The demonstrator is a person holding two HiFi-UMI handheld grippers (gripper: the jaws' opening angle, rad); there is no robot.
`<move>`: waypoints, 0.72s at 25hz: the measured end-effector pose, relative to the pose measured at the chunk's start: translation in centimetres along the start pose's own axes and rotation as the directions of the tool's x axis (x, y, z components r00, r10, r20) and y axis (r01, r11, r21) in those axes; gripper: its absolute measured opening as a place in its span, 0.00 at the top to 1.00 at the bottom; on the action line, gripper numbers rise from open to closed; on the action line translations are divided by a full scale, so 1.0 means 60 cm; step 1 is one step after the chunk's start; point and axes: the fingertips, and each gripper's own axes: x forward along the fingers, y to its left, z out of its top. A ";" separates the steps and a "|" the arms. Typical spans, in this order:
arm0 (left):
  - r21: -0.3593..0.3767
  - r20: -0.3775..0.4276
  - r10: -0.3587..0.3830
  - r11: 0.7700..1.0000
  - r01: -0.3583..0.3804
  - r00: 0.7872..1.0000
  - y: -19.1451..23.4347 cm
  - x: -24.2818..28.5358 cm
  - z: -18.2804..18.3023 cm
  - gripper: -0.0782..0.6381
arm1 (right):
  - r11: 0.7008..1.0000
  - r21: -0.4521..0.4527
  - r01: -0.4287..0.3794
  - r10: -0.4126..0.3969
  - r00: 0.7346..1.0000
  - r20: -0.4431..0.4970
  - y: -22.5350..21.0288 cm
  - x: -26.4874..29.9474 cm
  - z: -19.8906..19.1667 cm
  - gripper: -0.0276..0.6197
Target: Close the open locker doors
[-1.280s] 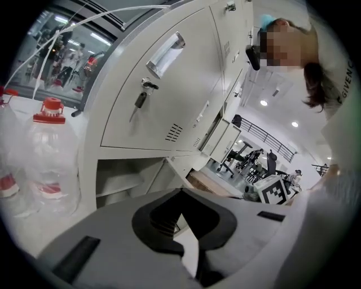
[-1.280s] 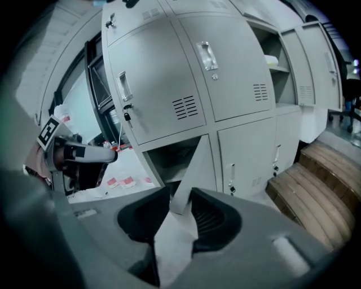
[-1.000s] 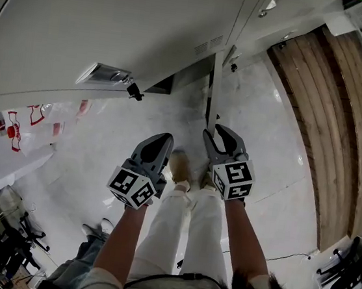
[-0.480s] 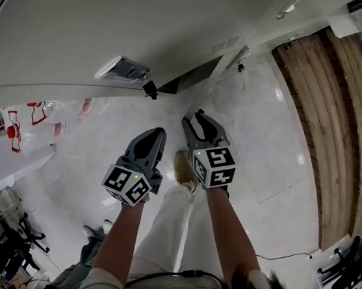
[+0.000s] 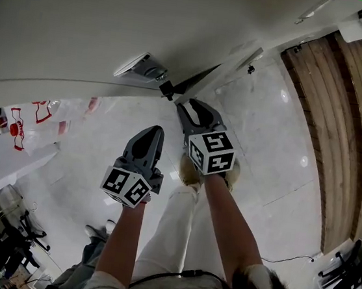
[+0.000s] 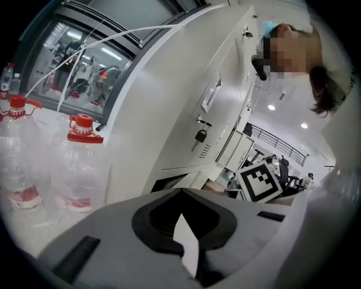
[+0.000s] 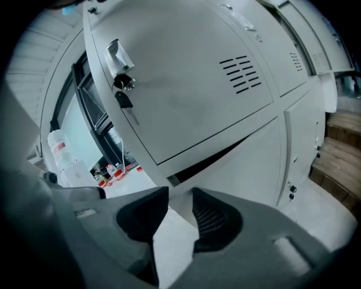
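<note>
The lower locker door (image 7: 242,163) stands ajar — a dark wedge shows beneath the padlocked door (image 7: 186,84) above. The right gripper (image 5: 187,105), jaws slightly apart and empty, sits at its edge; the left gripper (image 5: 153,132) hangs back, jaws together. The final push looks undone, I'd say.

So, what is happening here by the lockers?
A person stands at pale lockers with a tool in each hand. The right tool, its jaws apart and empty, is close to the lower edge of a locker door that stands ajar, a padlock hanging on it. The left tool is shut and held back, away from the door. The door is not yet closed.
</note>
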 end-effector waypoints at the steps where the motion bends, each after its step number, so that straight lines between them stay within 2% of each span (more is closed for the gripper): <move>1: 0.000 0.002 0.002 1.000 -0.002 1.000 0.003 -0.002 0.000 0.90 | 1.000 0.000 -0.004 0.004 1.000 0.002 0.001 0.006 0.003 0.75; 6: 0.002 0.000 0.009 1.000 -0.009 1.000 0.014 -0.009 0.000 0.90 | 1.000 -0.017 -0.014 0.014 1.000 -0.001 0.001 0.032 0.010 0.79; 9: 0.006 -0.004 0.015 1.000 -0.015 1.000 0.017 -0.013 0.001 0.90 | 0.999 -0.028 0.014 -0.015 1.000 -0.014 -0.009 0.042 0.008 0.87; 12: 0.009 -0.011 0.017 1.000 -0.017 1.000 0.018 -0.017 0.000 0.90 | 0.999 -0.020 0.040 -0.040 0.999 -0.016 -0.023 0.048 0.009 0.88; 18: 0.014 -0.006 0.013 1.000 -0.013 1.000 0.024 -0.023 -0.008 0.90 | 0.999 -0.028 0.038 -0.038 0.999 -0.006 -0.027 0.062 0.023 0.91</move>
